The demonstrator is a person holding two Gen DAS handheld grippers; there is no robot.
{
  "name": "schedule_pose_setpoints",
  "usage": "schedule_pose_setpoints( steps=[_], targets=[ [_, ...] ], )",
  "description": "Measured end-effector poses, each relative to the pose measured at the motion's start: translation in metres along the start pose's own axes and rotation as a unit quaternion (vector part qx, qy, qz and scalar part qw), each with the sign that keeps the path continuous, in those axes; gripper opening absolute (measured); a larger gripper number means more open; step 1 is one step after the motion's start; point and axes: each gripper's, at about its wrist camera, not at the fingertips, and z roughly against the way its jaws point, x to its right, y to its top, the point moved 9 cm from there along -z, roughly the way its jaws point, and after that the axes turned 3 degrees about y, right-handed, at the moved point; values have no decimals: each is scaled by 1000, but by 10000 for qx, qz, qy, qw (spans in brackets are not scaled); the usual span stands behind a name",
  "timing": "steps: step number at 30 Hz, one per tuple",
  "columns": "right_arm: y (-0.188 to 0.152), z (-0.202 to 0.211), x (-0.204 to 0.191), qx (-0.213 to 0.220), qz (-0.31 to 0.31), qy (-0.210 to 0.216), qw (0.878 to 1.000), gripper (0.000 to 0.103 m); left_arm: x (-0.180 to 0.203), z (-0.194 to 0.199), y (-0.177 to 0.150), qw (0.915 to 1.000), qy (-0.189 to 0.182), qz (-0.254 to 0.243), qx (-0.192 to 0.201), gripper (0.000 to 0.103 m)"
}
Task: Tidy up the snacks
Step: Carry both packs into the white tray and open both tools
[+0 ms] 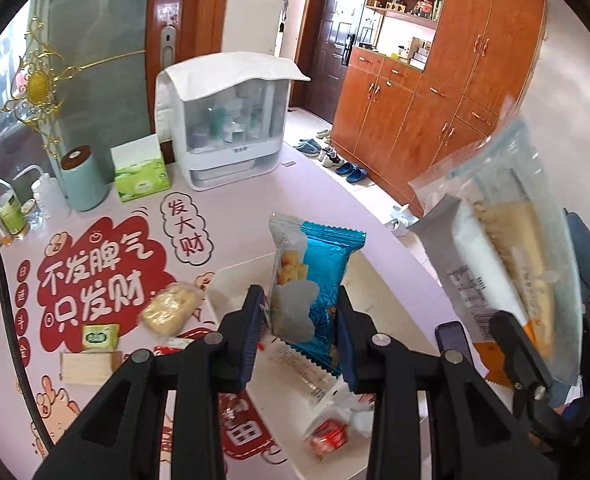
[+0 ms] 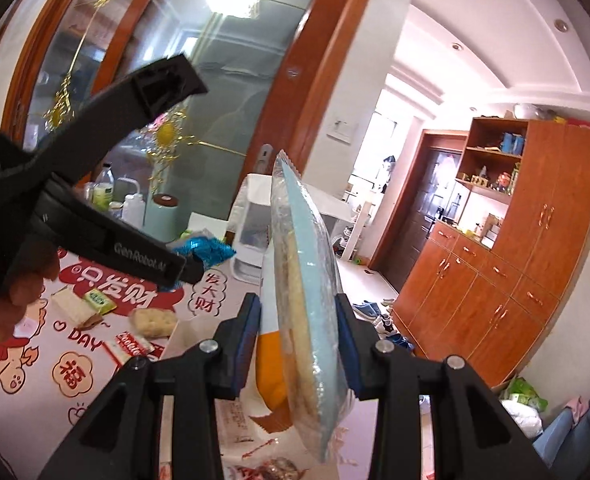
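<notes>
My left gripper [image 1: 299, 320] is shut on a blue foil snack packet [image 1: 315, 280] and holds it upright above a white tray [image 1: 379, 280]. My right gripper [image 2: 299, 332] is shut on a long clear cracker pack with a pale blue backing [image 2: 307, 300], held edge-on above the table; that pack also shows at the right of the left wrist view [image 1: 507, 248]. In the tray lie a red wrapped candy [image 1: 327, 436] and a clear long wrapper [image 1: 303, 372]. Loose on the table are a pale round biscuit pack [image 1: 171, 308], a small green packet [image 1: 99, 338] and a beige wafer pack [image 1: 85, 366].
The table has a pink cloth with red Chinese lettering [image 1: 95, 280]. At its back stand a white bottle steriliser [image 1: 223, 120], a green tissue box [image 1: 141, 170], a mint canister [image 1: 81, 180] and bottles [image 1: 9, 208]. A wooden cabinet [image 1: 435, 80] and shoes [image 1: 335, 156] are beyond.
</notes>
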Motion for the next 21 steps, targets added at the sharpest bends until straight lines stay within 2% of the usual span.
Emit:
schedule_pose_setpoints(
  steps=[6, 9, 11, 12, 13, 14, 16, 18, 21],
  targets=[
    [4, -8, 16, 53, -151, -30, 9999, 38, 11, -19, 4, 9999, -23, 26, -121, 33],
    [3, -15, 17, 28, -149, -77, 9999, 38, 13, -30, 2, 9997, 18, -52, -237, 36],
    [-1, -20, 14, -62, -109, -61, 9999, 38, 10, -38, -3, 9992, 177, -140, -336, 55],
    [-5, -25, 10, -187, -54, 46, 9998, 40, 8, -42, -5, 9987, 259, -191, -384, 78],
    [-9, -30, 5, -320, 7, 190, 9993, 40, 5, -45, -9, 9981, 424, -225, -380, 89],
    [-13, -34, 0, -412, 66, 241, 9988, 41, 0, -46, -11, 9975, 561, -248, -346, 91],
    [-20, -34, -5, -428, 242, 46, 9988, 54, -6, -50, -16, 9962, 702, -342, -390, 92],
    [-22, -30, -10, -354, 400, -87, 9985, 77, -15, -54, -23, 9951, 778, -325, -517, 92],
    [-22, -25, -16, -285, 496, -98, 9983, 81, -27, -54, -32, 9950, 747, -153, -639, 92]
  ],
)
